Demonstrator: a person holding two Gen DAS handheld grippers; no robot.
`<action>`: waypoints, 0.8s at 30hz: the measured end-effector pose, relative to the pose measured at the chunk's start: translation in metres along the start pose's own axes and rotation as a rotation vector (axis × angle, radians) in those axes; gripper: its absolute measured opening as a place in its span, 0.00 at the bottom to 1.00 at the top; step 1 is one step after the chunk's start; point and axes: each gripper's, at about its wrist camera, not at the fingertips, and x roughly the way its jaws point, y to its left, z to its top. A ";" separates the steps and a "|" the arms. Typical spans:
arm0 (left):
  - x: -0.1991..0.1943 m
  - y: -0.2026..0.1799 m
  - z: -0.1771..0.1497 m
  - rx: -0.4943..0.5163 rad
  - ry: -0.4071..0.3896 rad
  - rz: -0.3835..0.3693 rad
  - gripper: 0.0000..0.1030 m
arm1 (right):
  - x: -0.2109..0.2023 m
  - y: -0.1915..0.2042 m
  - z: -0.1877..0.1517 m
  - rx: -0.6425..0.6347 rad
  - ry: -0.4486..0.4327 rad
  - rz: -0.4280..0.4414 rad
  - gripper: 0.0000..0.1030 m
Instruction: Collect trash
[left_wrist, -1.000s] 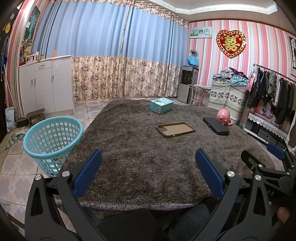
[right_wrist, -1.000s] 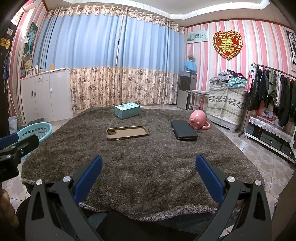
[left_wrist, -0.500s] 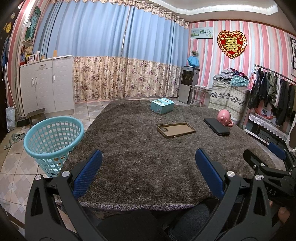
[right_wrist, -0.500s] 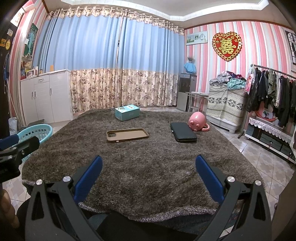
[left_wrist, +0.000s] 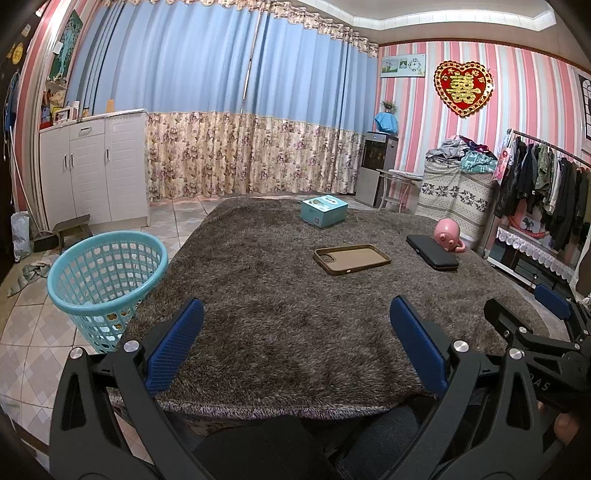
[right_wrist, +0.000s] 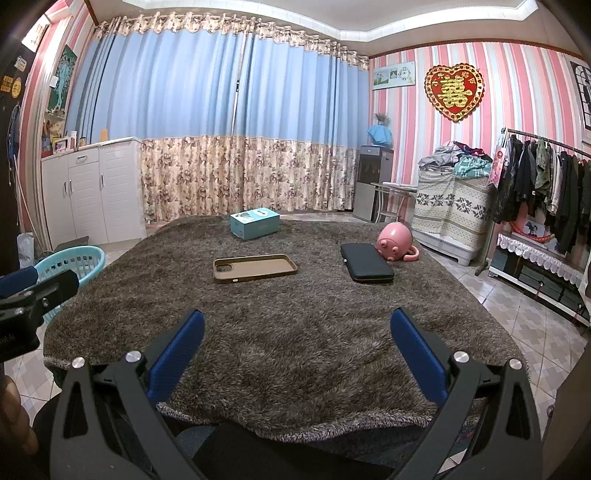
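Left wrist view: your left gripper (left_wrist: 295, 347) and right gripper (right_wrist: 297, 354) both have jaws spread wide, holding nothing. The turquoise plastic lattice basket (left_wrist: 105, 284) sits on the floor beside the shaggy brown table cover (left_wrist: 280, 295), something pale and yellowish in its bottom. No obvious trash on top, so you're possibly near done.

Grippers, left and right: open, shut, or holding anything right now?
Left gripper: open, holding nothing, above the near edge of the shaggy cover.
Right gripper: open, holding nothing, above the same edge.
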 end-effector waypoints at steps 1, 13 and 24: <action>0.000 0.001 0.000 0.001 -0.001 0.000 0.95 | 0.000 0.000 0.000 0.000 0.000 0.000 0.96; 0.001 0.006 0.001 0.012 -0.004 0.003 0.95 | 0.000 0.000 0.000 0.000 0.003 0.002 0.96; 0.000 0.004 0.000 0.016 0.004 -0.016 0.95 | 0.000 -0.002 0.001 0.002 0.000 0.003 0.96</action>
